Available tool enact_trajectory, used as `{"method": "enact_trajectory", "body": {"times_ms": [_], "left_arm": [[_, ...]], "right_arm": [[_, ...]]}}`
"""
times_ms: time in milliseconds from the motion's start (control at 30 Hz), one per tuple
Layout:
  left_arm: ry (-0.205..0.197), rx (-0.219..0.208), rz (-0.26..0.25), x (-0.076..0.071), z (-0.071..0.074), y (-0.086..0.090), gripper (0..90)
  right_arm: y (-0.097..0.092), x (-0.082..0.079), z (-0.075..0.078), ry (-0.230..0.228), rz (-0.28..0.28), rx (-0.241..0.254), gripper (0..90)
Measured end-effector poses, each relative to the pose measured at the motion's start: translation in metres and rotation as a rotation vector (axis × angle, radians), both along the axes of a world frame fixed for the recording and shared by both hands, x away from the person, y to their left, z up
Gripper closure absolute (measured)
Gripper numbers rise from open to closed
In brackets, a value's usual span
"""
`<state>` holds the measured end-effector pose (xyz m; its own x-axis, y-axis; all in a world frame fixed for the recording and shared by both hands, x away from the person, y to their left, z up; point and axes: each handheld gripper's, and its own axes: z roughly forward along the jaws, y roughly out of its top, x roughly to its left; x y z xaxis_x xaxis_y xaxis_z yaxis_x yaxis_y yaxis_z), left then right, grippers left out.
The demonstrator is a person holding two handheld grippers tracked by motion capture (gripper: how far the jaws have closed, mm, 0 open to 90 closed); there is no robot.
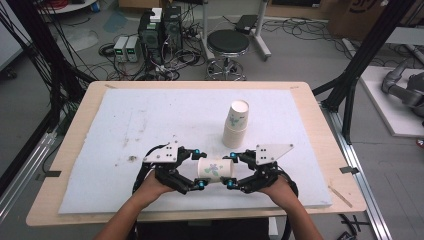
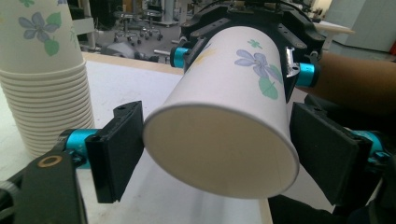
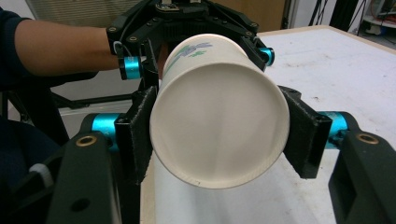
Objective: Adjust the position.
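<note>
At the left of the high view, the left gripper (image 1: 199, 168) is a black angular frame with turquoise pins at the joints and a grey three-cornered plate on top, held by the left hand (image 1: 150, 187). In the left gripper view its flat, matte rubber pads (image 2: 116, 151) stand on either side of the wide open mouth of the paper cup (image 2: 224, 126). The left pad sits just against the rolled rim and the right pad is a little apart from it, so the jaws are released around the mouth, not clamped.

The cup (image 1: 216, 169) lies on its side between the two grippers, lifted over the near middle of the white mat (image 1: 125, 120), its mouth towards the left gripper. It is a smooth, tapered cone of white paper printed with blue flowers and green leaves.

The right gripper (image 1: 230, 169), of the same black and turquoise build, is clenched on the narrow base of the cup. In the right gripper view its fuzzy-faced pads (image 3: 140, 133) press both sides of the round, recessed bottom (image 3: 217, 126).

Beyond them, right of centre on the mat, a stack of cups (image 1: 236, 125) stands leaning slightly, its many rolled rims forming ribbed rings low down. The mat is soft-looking and faintly stained, lying on a pale wooden table (image 1: 75, 130) with rounded corners.
</note>
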<state>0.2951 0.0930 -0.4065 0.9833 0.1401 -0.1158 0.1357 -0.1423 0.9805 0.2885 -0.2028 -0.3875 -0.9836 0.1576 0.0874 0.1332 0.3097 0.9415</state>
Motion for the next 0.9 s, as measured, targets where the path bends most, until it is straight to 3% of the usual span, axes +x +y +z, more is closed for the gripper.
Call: {"method": "enact_trajectory", "body": {"times_ms": [200,233,333,667,800,867,900], "left_arm": [[-0.022,0.005,0.003,-0.001,0.001,0.001,24.0],[-0.029,0.022,0.005,-0.002,0.003,0.002,24.7],[-0.025,0.043,0.002,-0.002,0.005,0.004,25.9],[-0.03,0.055,-0.021,-0.005,0.012,0.006,29.3],[-0.033,0.067,-0.022,-0.006,0.013,0.004,29.6],[-0.028,0.087,-0.015,-0.005,0.013,0.004,29.6],[-0.024,0.119,-0.008,-0.005,0.015,0.005,29.6]], "right_arm": [[-0.002,0.003,-0.005,0.033,0.005,0.024,36.4],[-0.002,0.003,-0.006,0.041,0.007,0.023,36.4],[-0.001,0.004,-0.009,0.053,0.01,0.02,36.4],[0.004,0.003,-0.008,0.072,0.035,0.014,34.2],[0.006,0.002,-0.008,0.076,0.009,0.006,20.7],[0.006,0.002,-0.008,0.084,0.005,0.004,20.5],[0.005,0.001,-0.007,0.08,0.004,-0.006,20.5]]}}
